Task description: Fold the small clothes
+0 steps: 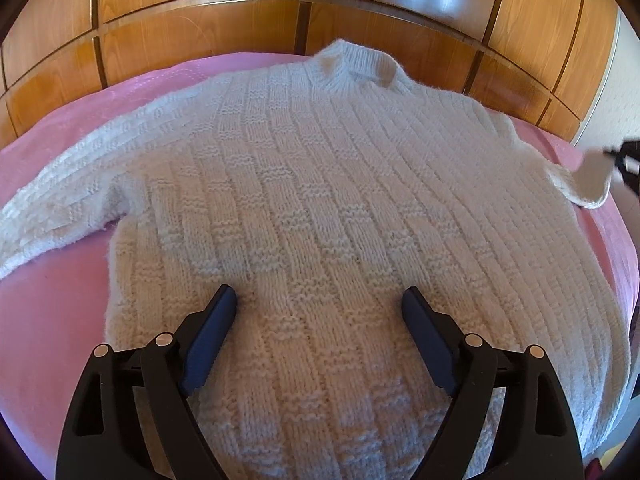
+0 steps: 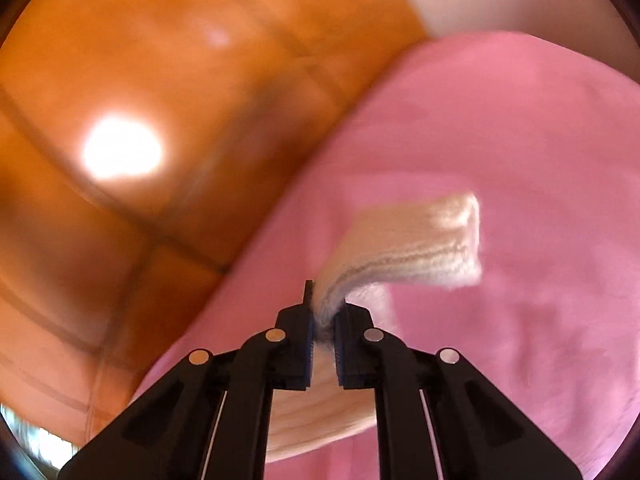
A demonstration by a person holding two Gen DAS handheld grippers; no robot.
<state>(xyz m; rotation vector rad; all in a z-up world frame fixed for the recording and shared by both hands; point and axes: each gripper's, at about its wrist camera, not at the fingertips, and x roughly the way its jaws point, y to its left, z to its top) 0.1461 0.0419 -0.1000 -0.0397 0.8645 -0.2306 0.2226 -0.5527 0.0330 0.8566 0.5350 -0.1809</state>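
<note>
Left tongs (image 1: 318, 300) are held wide apart w/ nothing between them, poised over the lower body of the white knit sweater (image 1: 320, 184), near its hem. Right tongs (image 2: 323, 320) are clamped narrow on the sweater's right sleeve (image 2: 420, 240), cuff end sticking out beyond the pads and lifted off the pink bed cover (image 2: 520, 140). In the left wrist view that sleeve is seen raised at the far right edge, well apart from the left tongs. The sweater is spread flat on the bed, neck toward the wooden wardrobe (image 1: 200, 32), long axis running hem-to-neck away from the left tongs; other sleeve is stretched out to the left. Coming move, prob.: held sleeve to be carried inward across the body, so the right hand is the nearer one.
</note>
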